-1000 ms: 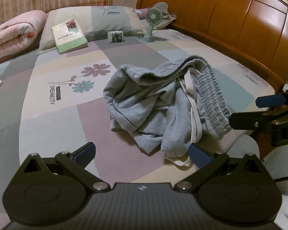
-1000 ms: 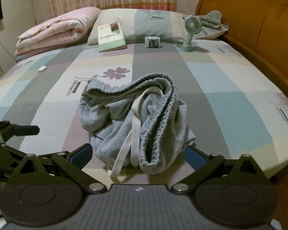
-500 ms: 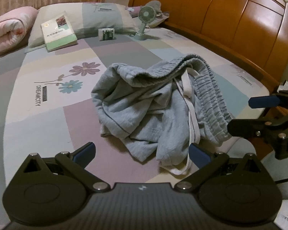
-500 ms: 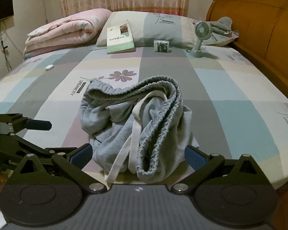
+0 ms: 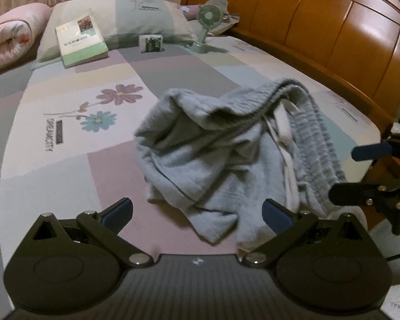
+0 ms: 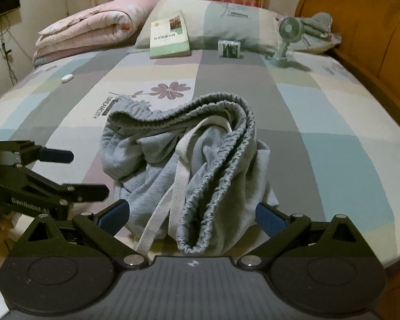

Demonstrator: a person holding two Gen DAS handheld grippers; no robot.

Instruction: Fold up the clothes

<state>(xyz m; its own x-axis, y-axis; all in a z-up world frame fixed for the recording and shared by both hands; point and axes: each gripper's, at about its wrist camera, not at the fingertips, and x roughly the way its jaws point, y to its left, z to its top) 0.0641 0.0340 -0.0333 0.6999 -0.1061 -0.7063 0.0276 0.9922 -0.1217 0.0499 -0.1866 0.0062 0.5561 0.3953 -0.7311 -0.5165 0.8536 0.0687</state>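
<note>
While both black two-finger grippers, left [image 5: 197,210] and right [image 6: 190,214], hover spread wide and empty, one crumpled grey drawstring sweatpants heap [image 6: 184,165] lies near the patchwork bedsheet's [image 6: 333,122] front edge, waistband bunched, apparently inside out.

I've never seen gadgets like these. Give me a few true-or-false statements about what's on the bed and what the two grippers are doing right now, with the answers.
1. The crumpled grey drawstring trousers are already folded flat. False: they lie in a rumpled heap on the patchwork bedsheet.
2. The left gripper is open and holds nothing. True.
3. The right gripper is clamped on the white drawstring. False: its jaws stand wide open on either side of the heap.
4. A small green handheld fan stands upright near the striped pillow. True.
5. The green and white paperback book lies on the floor. False: it leans against the pillow.
</note>
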